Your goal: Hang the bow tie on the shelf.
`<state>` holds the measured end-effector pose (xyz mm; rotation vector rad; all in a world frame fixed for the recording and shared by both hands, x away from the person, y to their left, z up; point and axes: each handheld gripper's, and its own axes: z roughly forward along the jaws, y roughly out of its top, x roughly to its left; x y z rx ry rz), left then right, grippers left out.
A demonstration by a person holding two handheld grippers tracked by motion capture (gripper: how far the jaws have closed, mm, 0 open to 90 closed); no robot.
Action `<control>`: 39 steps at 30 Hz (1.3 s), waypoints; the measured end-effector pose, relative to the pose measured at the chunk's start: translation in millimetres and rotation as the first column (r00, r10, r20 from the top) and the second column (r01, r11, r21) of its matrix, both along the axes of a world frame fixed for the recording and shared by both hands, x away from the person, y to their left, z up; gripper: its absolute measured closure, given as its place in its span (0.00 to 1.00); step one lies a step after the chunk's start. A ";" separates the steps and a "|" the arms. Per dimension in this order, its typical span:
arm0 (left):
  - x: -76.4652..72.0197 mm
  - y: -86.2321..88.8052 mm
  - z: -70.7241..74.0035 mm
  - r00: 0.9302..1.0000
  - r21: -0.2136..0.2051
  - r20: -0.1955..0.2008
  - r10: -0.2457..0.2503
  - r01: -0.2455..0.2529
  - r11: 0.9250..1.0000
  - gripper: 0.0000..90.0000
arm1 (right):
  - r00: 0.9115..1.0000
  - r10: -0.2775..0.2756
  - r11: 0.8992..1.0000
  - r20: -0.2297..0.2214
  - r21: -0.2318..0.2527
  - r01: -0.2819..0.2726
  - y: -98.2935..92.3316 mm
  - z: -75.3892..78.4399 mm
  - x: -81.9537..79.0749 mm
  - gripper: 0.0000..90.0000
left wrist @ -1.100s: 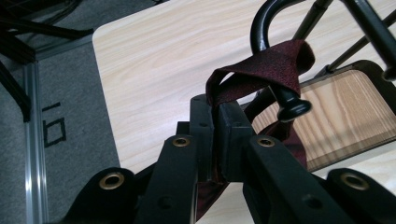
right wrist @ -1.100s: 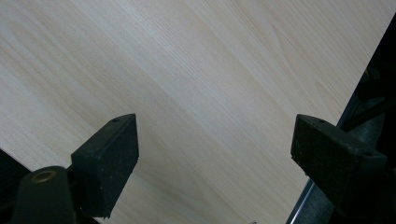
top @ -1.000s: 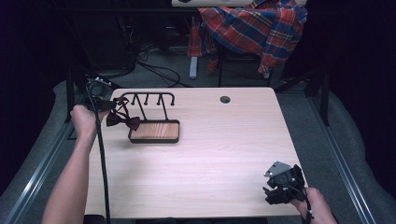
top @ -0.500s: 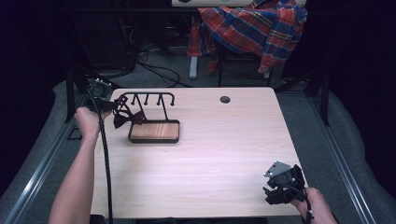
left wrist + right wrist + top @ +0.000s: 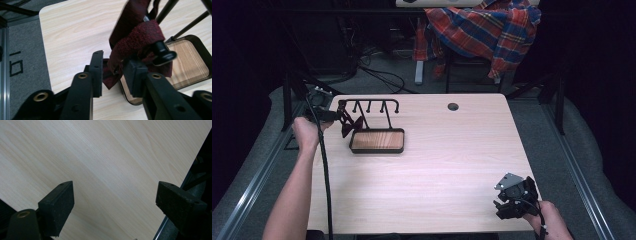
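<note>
The dark red bow tie (image 5: 136, 41) hangs on the end hook of the black stand (image 5: 377, 122), near the tabletop's (image 5: 437, 165) far left corner. The left gripper (image 5: 113, 72) has just been opening its jaws; the cloth sits between them, pads parted narrowly and no longer pinching. The right gripper (image 5: 512, 197) rests at the near right edge, jaws wide apart over bare wood

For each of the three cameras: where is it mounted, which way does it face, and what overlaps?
High view: above the person's side, looking down on the pale wooden table; both forearms enter below.
Left gripper view: rides the left gripper; its jaws, just opening, flank the dark red bow tie hung on the black hook rack.
Right gripper view: rides the right gripper, facing bare tabletop.
Shared: bow tie, rack, table.
</note>
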<state>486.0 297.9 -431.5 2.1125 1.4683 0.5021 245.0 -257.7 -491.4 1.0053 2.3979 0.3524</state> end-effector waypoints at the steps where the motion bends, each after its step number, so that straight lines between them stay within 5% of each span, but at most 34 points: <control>1: -0.8 -0.1 0.6 1.000 0.000 -0.001 0.002 -0.002 1.000 0.73 | 1.000 0.000 1.000 0.000 0.000 0.000 0.0 0.0 0.0 0.16; 7: -6.7 -0.1 3.2 1.000 0.016 0.012 0.022 -0.022 1.000 0.56 | 1.000 0.000 1.000 0.000 -0.003 0.000 -0.2 0.2 0.0 0.17; 16: -21.0 2.1 12.4 1.000 -0.021 0.030 0.004 -0.004 1.000 0.28 | 1.000 -0.001 1.000 0.001 -0.001 0.001 0.2 0.0 0.0 0.16; 28: -54.9 -8.4 28.9 0.995 0.016 0.037 -0.088 0.087 0.996 0.15 | 1.000 0.001 1.000 -0.001 -0.009 -0.001 0.0 0.5 -0.2 0.16; 39: -79.5 -4.6 18.8 0.995 0.046 -0.001 -0.097 0.097 0.994 0.06 | 1.000 0.003 1.000 -0.001 -0.022 -0.003 0.0 0.7 -0.2 0.16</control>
